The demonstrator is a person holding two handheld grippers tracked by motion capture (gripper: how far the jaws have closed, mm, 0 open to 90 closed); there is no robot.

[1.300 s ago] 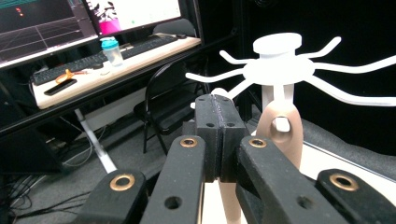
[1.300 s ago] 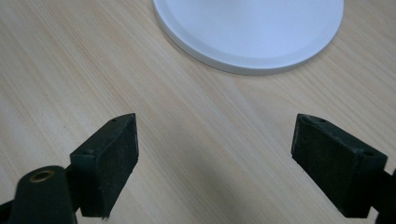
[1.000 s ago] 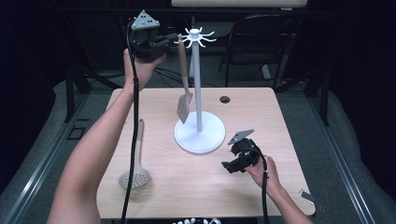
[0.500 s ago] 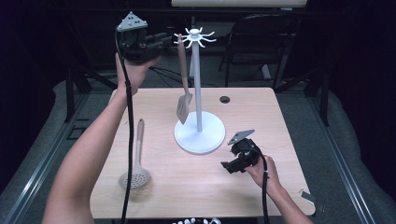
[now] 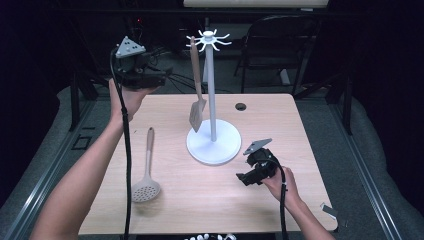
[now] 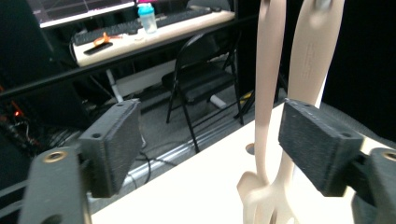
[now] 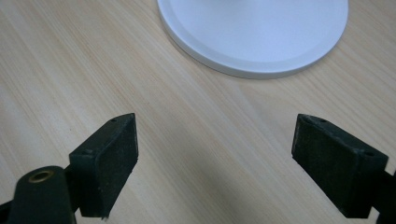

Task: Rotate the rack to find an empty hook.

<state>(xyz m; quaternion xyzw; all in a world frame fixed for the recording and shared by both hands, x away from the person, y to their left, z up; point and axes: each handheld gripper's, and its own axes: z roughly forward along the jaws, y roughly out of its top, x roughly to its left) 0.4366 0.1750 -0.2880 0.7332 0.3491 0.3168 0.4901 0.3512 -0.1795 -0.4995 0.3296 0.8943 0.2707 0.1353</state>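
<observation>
left claw [image 5: 159, 79]: just opening, holds nothing | spatula [image 5: 196, 85] hangs on rack [image 5: 212, 90] | I could knock it off

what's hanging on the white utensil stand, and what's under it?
A beige slotted spatula hangs from a top hook of the white stand, blade just above the base. The base sits on the wooden table; the tabletop beneath the base is covered.

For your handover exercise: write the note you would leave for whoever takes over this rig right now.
Left gripper: raised beside the stand, jaws have just been opening, nothing between them.
Right gripper: open, low over the table, idle.
Done: slotted spatula hangs from the white stand.
Left: skimmer spoon lies flat on the table, left of the stand's base; probably hang it next.
</observation>
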